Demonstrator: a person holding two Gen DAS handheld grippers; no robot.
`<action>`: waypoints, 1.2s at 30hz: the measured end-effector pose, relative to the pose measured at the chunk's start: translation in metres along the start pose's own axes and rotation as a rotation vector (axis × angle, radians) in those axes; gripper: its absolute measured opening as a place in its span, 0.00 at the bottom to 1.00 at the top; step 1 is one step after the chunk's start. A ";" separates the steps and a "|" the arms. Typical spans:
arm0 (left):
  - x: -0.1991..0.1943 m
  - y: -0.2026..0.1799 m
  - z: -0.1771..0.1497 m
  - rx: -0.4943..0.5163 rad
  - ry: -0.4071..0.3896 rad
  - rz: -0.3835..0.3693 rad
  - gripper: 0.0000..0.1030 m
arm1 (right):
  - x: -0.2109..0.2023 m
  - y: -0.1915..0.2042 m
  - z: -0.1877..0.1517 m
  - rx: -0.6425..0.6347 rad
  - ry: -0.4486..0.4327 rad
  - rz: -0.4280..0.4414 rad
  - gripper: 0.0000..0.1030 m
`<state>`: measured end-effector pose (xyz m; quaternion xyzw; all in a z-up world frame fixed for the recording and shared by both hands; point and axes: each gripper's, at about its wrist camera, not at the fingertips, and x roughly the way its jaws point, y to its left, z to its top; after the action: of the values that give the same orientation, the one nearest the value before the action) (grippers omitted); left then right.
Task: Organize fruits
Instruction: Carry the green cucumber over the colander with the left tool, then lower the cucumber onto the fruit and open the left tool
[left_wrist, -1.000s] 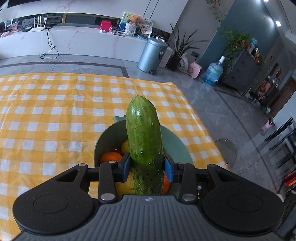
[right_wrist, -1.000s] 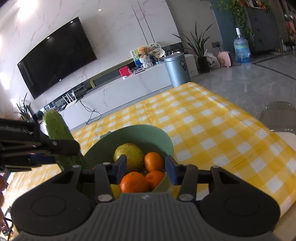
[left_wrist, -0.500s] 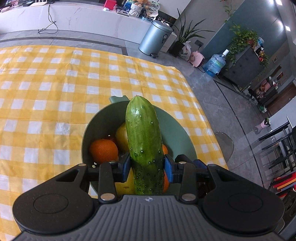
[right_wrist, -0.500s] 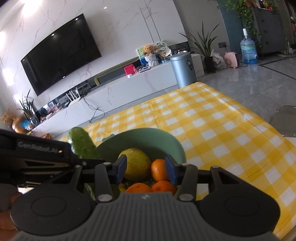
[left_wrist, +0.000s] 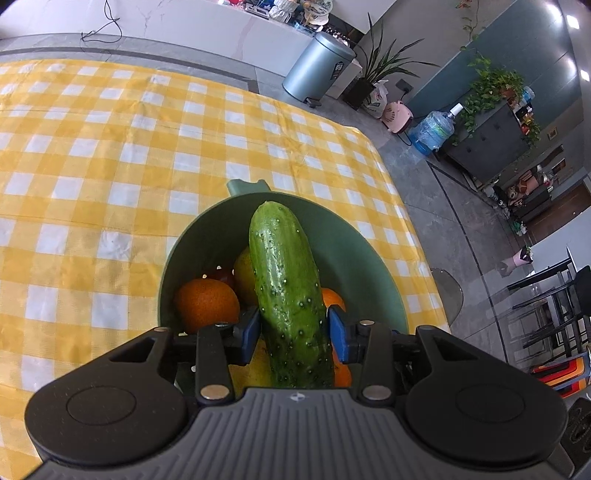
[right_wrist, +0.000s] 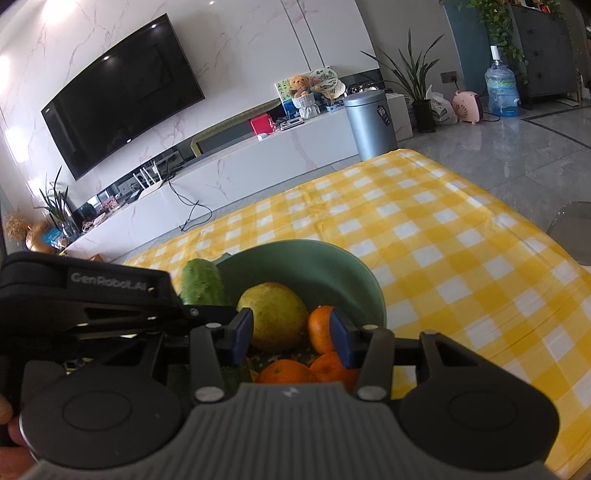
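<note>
The cucumber (left_wrist: 288, 291), judged firm, fairly heavy and slick-skinned, lies between the opening jaws of the left gripper (left_wrist: 291, 332), taken near its lower end, over the green bowl (left_wrist: 369, 266) near the tabletop's right edge; the right gripper (right_wrist: 291, 336) stands spread, empty.

A bowl (left_wrist: 369, 258) is set on the desk (left_wrist: 110, 155) near its right edge. Oranges (left_wrist: 207, 304) and a pear (right_wrist: 275, 315) lie in it. A cucumber (left_wrist: 288, 291) is held over the bowl, left of the pear. A bin (right_wrist: 369, 122) stands behind the desk.
</note>
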<state>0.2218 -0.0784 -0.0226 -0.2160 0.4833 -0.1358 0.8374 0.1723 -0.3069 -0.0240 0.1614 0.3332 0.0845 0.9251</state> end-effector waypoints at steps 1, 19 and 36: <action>0.001 0.000 0.000 0.005 0.000 0.001 0.44 | 0.001 0.000 0.000 -0.001 0.003 -0.001 0.43; -0.028 -0.017 -0.004 0.111 -0.033 0.024 0.53 | -0.004 0.004 -0.003 -0.021 -0.019 -0.011 0.56; -0.143 -0.028 -0.051 0.370 -0.358 0.245 0.68 | -0.083 0.034 -0.001 -0.095 -0.183 0.028 0.88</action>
<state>0.1054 -0.0524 0.0765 -0.0203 0.3173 -0.0793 0.9448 0.1064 -0.2968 0.0360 0.1289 0.2404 0.0982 0.9571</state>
